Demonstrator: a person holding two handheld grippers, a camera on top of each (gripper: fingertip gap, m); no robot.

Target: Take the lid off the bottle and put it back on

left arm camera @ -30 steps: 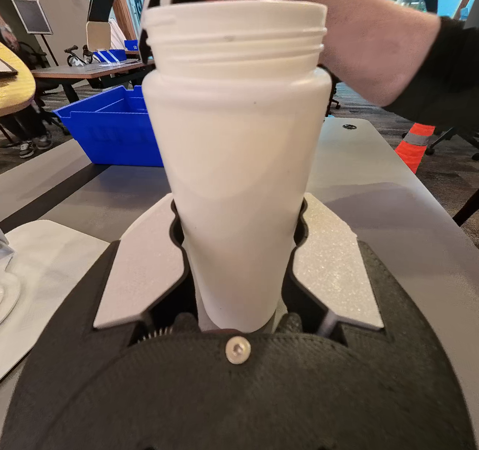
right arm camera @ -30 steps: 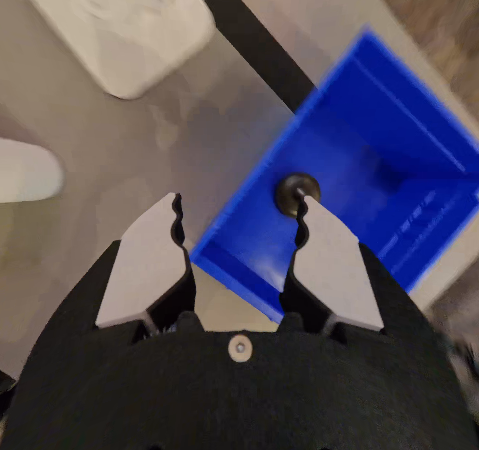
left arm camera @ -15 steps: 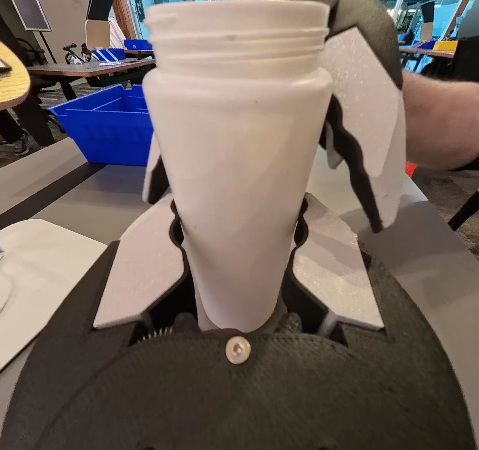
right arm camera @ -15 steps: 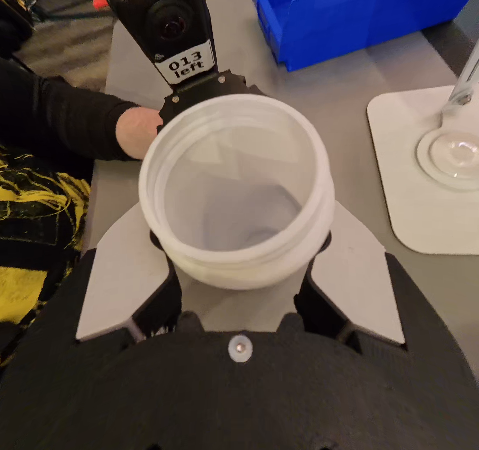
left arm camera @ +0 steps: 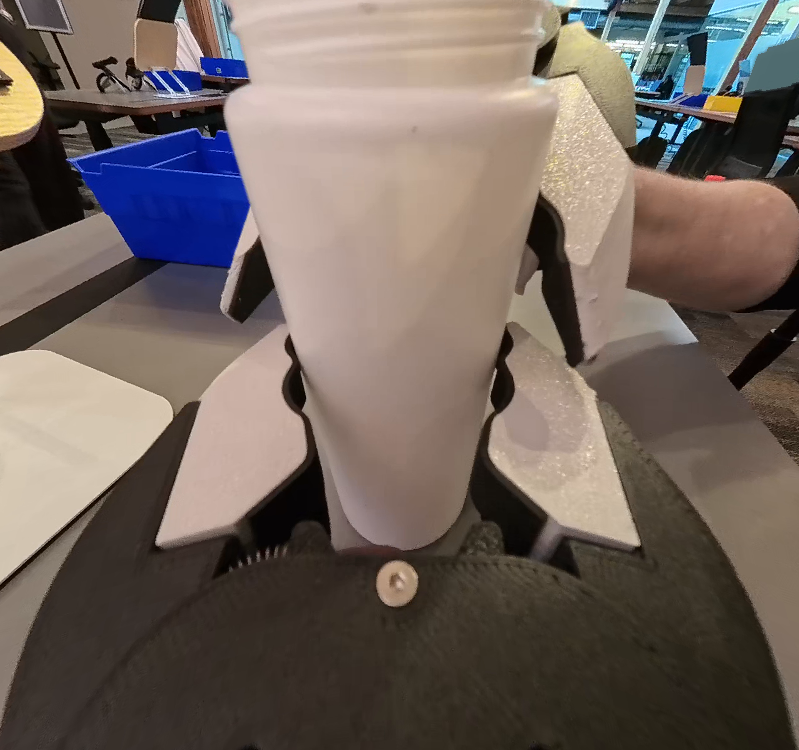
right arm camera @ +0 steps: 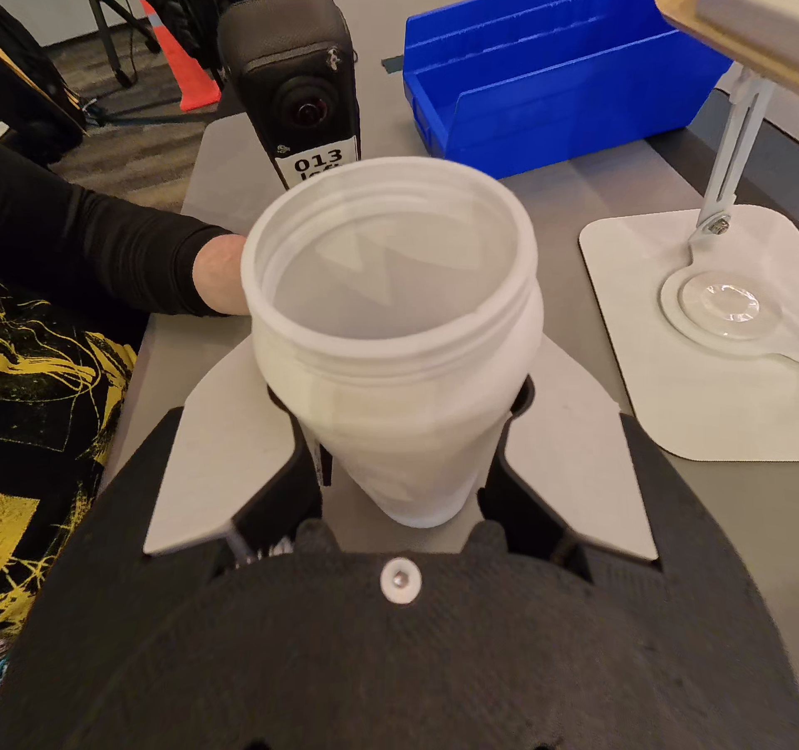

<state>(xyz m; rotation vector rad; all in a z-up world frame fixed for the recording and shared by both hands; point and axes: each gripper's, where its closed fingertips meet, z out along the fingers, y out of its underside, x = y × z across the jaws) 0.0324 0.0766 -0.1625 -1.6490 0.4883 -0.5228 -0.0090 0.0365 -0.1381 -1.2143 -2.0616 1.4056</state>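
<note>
Bottle, white plastic, is standing upright on the grey worktop with no lid on it; we are looking straight into its open threaded mouth in the right wrist view, and it is looking empty inside. We are clamping our left claw on the lower body of the bottle, both pale fingers pressing against its sides. Our right claw is coming at the bottle from the opposite side, one finger each side of the body below the shoulder; the fingers are sitting right at the wall, but we cannot tell whether they are actually squeezing it or just bracketing it. In the left wrist view the right claw's fingers are showing behind and beside the bottle, with a bare forearm trailing off to the right. A blue bin is sitting on the worktop beyond the bottle, well apart from it. A white stand base with a clear round dome on it is lying off to the side. An orange cone is standing on the floor farther back.
</note>
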